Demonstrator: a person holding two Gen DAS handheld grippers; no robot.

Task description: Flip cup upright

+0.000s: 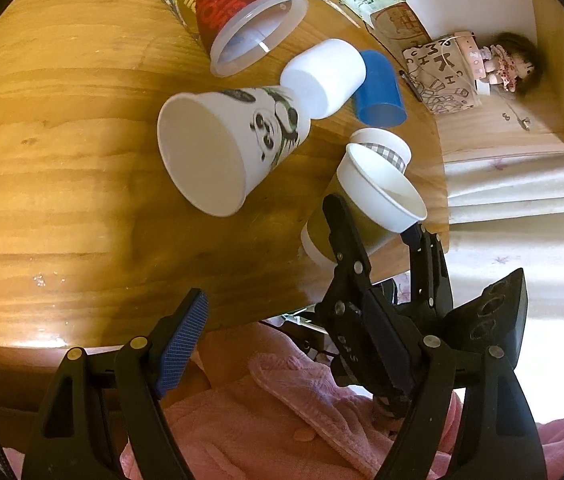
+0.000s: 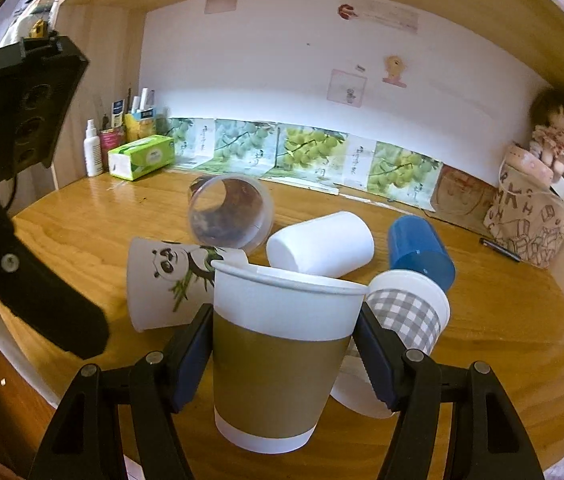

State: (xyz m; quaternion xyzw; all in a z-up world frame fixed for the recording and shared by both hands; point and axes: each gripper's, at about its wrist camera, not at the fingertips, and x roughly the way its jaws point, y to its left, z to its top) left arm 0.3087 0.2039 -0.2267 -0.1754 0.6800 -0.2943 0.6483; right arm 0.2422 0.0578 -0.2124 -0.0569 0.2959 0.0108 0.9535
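A brown-banded paper cup (image 2: 278, 356) is gripped by the right tongs (image 2: 282, 354) near the front edge of the wooden tabletop (image 2: 501, 344), its white rim uppermost and its body close to upright, leaning slightly, in the right wrist view; the two black fingers are pressed against opposite sides of the brown sleeve. Whether its base rests on the tabletop cannot be told. In the left wrist view the same cup (image 1: 365, 204) is seen at the tabletop's edge (image 1: 82, 200), clamped between the dark fingers of the right tongs (image 1: 377, 224). The left tongs (image 1: 341, 356) are held wide apart and grasp nothing, one blue-padded finger (image 1: 180, 344) poised over the near edge above pink fabric (image 1: 282, 412). Behind the gripped cup several others are seen: a panda-printed white cup (image 2: 170, 284) lying on its side, a clear plastic cup (image 2: 230, 212) on its side with its mouth toward the camera, a plain white cup (image 2: 321, 244) tipped over, a blue cup (image 2: 421, 252) mouth down and tilted, and a grey-checked cup (image 2: 405, 312) just beside the right tongs. A green tissue box (image 2: 142, 156) and bottles (image 2: 92, 152) are ranged at the back left, grape-print panels (image 2: 309, 152) are propped along the wall, and a doll (image 2: 553, 136) is seated at the far right.
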